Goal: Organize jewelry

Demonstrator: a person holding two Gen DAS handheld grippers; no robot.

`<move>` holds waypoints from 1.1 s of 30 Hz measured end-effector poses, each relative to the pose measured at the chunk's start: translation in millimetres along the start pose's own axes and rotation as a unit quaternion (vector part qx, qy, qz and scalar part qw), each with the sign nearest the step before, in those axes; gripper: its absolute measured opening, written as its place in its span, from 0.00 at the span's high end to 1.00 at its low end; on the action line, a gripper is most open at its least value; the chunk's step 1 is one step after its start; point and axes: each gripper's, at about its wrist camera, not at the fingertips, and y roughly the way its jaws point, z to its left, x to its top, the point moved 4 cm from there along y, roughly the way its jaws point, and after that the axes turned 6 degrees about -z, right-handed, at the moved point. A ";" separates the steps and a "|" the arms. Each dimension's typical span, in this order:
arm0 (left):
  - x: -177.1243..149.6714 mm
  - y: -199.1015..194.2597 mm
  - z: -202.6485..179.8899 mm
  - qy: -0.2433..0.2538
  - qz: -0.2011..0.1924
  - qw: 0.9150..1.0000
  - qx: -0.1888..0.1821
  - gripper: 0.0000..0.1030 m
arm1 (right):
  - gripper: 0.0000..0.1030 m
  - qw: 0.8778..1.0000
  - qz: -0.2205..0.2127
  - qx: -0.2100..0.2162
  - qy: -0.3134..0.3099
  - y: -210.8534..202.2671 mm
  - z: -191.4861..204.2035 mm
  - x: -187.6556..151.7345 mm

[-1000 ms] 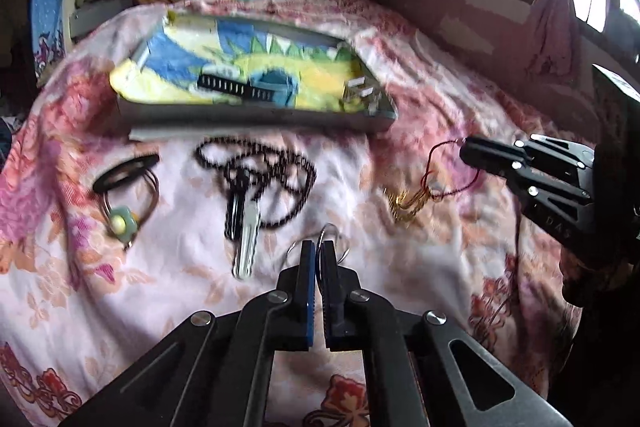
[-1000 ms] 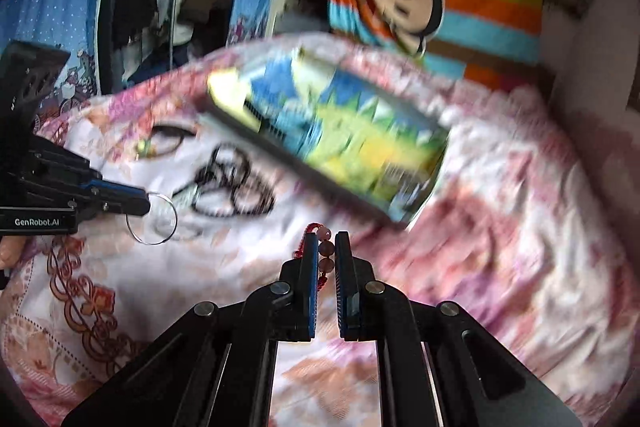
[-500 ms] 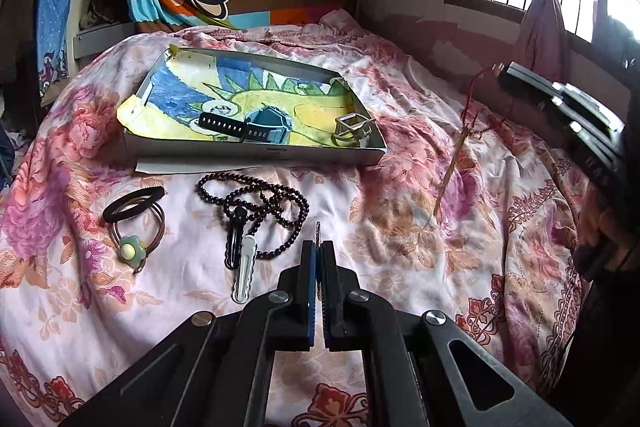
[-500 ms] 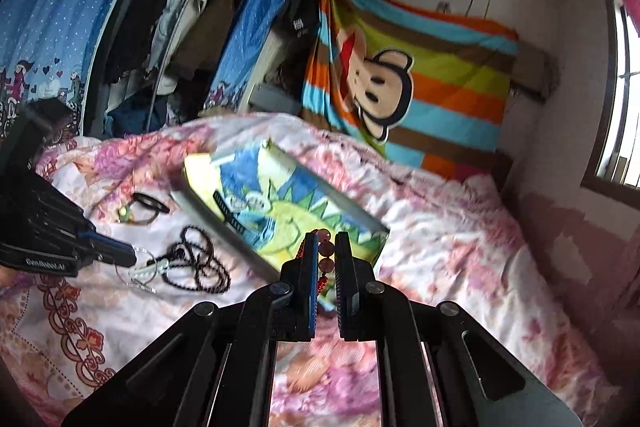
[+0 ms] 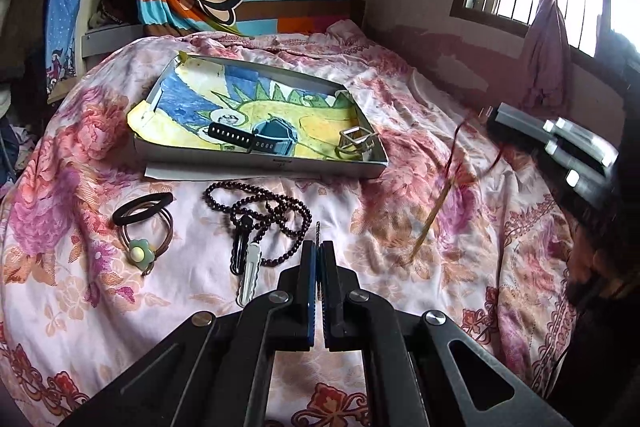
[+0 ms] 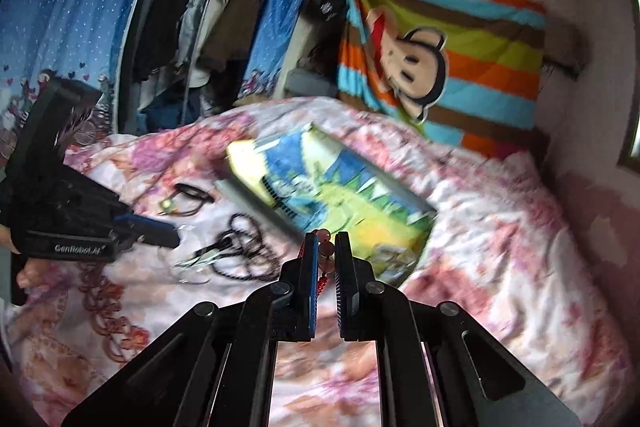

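Floral bedding (image 5: 400,99) in pink and white covered the bed and carried all the loose items. At the far left lay a black hair tie (image 5: 143,203), overlapping a brown hair tie with a green flower (image 5: 141,253). Just right of them, a string of dark beads (image 5: 276,205) lay in loops on the cover, with a black clip (image 5: 239,247) and a white clip (image 5: 250,277) side by side across its near edge.

Behind these items sat a shallow tray (image 5: 264,163) lined with a crayon drawing. It held a dark watch (image 5: 260,139) near the middle and a square metal ring (image 5: 356,141) in its right corner.

The left gripper (image 5: 318,247) was in the foreground, raised above the cover, with its jaws pressed together on a thin metal ring (image 5: 318,229) seen edge-on between the pads.

To the right, the right gripper (image 6: 326,247) was held up over the bed. Its jaws were clamped on a red bead bracelet (image 6: 325,249). A red cord (image 5: 456,151) and a gold tassel (image 5: 428,223) hung down from it, and the tassel tip was near the cover; contact could not be told.
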 end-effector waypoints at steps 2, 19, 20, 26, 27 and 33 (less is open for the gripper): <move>0.4 -0.9 0.4 -0.003 -0.001 1.000 -0.001 0.98 | 0.93 0.999 0.026 0.017 0.024 13.3 0.2 -14.3; -23.8 27.5 11.1 -0.045 0.074 0.996 -0.008 0.98 | 0.78 0.976 0.173 0.047 0.124 70.8 -13.4 -91.4; -25.6 29.8 12.2 -0.048 0.080 0.996 -0.006 0.98 | 0.65 0.977 0.171 0.051 0.118 70.8 -10.8 -89.2; -30.0 36.1 27.8 -0.085 0.096 0.992 0.006 0.97 | 0.60 0.982 0.159 0.086 0.051 68.8 16.4 -76.1; -30.3 36.9 30.8 -0.091 0.098 0.991 0.009 0.97 | 0.60 0.980 0.167 0.103 0.042 73.0 22.5 -75.4; -28.6 37.7 35.9 -0.100 0.096 0.990 0.014 0.97 | 0.71 0.961 0.226 0.157 0.028 97.9 43.5 -84.9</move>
